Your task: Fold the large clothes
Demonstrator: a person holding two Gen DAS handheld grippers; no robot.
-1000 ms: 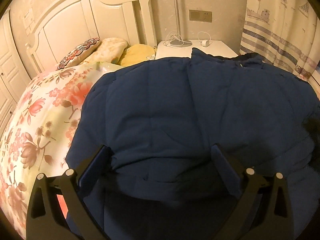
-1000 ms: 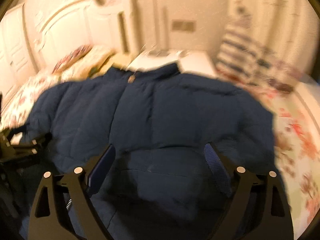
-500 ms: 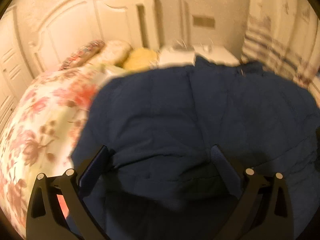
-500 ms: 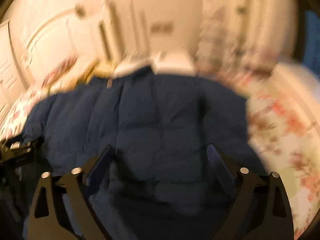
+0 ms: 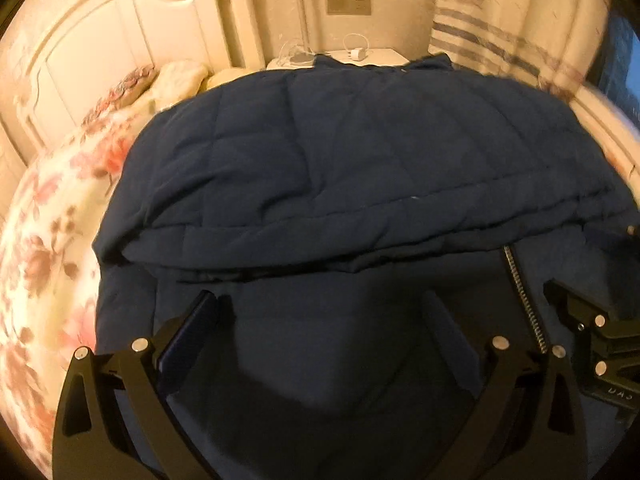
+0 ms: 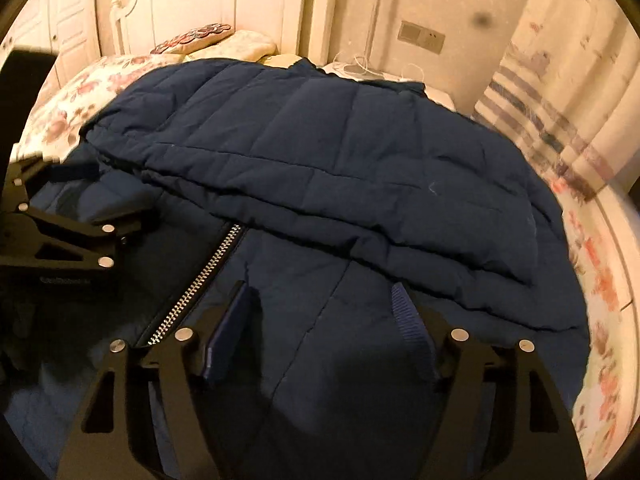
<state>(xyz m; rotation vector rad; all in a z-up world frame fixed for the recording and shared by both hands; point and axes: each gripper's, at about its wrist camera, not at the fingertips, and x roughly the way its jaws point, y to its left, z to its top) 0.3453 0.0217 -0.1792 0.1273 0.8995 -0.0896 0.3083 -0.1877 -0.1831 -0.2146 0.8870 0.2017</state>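
The navy padded jacket (image 5: 360,152) lies spread across the bed (image 5: 48,240), on its floral cover, with one quilted layer doubled over the rest, so its folded edge runs crosswise just ahead of both tools. That placement suggests a first fold is laid and the flat mattress is serving as the folding surface. The left tongs (image 5: 320,332) hover over the lower panel with their fingers apart, gripping nothing. The right tongs (image 6: 324,320) are likewise spread and empty, just beside the exposed zipper (image 6: 196,288). No containers appear; a nightstand (image 5: 380,56) carries cables and a charger.
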